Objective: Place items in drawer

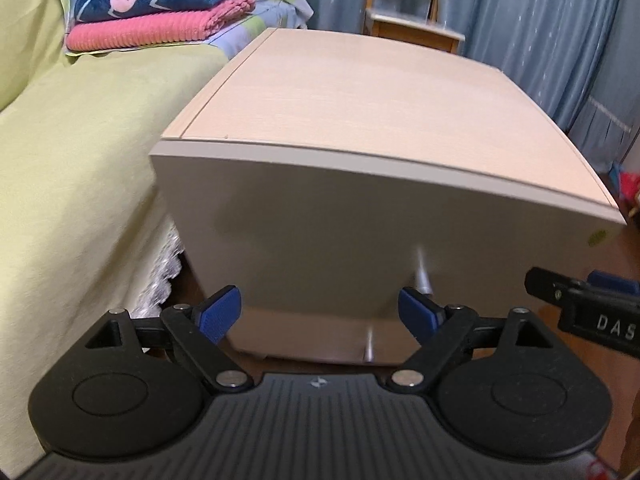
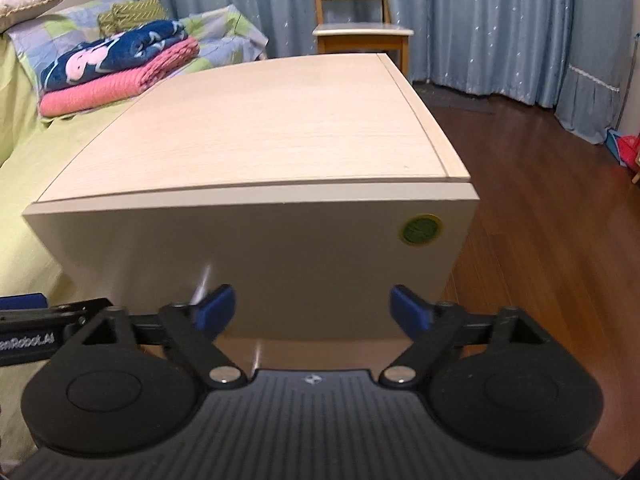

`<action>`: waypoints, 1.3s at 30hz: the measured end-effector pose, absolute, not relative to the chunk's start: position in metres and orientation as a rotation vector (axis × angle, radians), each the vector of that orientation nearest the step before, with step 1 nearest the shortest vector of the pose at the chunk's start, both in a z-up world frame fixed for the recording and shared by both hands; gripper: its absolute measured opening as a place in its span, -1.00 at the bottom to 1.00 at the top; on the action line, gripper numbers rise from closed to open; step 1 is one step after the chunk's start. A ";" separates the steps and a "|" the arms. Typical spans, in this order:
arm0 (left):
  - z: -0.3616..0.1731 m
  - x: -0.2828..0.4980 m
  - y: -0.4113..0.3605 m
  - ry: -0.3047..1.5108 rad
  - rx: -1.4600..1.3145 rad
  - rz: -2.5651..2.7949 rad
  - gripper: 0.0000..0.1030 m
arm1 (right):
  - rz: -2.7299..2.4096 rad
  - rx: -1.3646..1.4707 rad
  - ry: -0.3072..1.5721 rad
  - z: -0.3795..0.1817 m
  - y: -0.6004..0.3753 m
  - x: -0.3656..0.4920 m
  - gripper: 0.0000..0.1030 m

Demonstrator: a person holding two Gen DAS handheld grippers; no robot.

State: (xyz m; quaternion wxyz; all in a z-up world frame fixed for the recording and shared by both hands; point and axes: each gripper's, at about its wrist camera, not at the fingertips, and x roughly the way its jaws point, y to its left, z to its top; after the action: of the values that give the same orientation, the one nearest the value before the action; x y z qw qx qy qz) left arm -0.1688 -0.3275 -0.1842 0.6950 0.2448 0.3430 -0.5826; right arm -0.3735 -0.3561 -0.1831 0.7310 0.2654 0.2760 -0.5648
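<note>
Cabinet: we saw it beside the bed, drawer front closed.
Left gripper: we held it spread, empty.
Right gripper: likewise spread, empty.

One cabinet, one chair, two folded blankets.

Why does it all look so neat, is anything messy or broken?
Nothing stands out. The cabinet stands square with its front shut, the folded blankets sit stacked on the bed, and both the left gripper and right gripper are open and hold nothing.
</note>
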 end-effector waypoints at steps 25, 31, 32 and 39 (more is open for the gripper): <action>-0.090 -0.263 -0.222 0.530 0.604 -1.199 0.95 | -1.252 0.401 0.506 -0.090 -0.280 -0.441 0.98; -0.084 -0.280 -0.206 0.531 0.593 -1.229 0.95 | -1.278 0.348 0.488 -0.086 -0.264 -0.457 0.98; -0.084 -0.283 -0.203 0.528 0.594 -1.235 0.95 | -1.282 0.343 0.493 -0.086 -0.261 -0.459 0.98; -0.092 -0.299 -0.188 0.545 0.606 -1.272 0.96 | -1.270 0.370 0.533 -0.096 -0.242 -0.472 0.98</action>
State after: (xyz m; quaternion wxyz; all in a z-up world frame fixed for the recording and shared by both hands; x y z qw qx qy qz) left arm -0.2994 -0.1885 -0.0916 0.7279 0.2752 0.2472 -0.5774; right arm -0.4716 -0.2423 -0.0964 0.7564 0.1697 0.2446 -0.5825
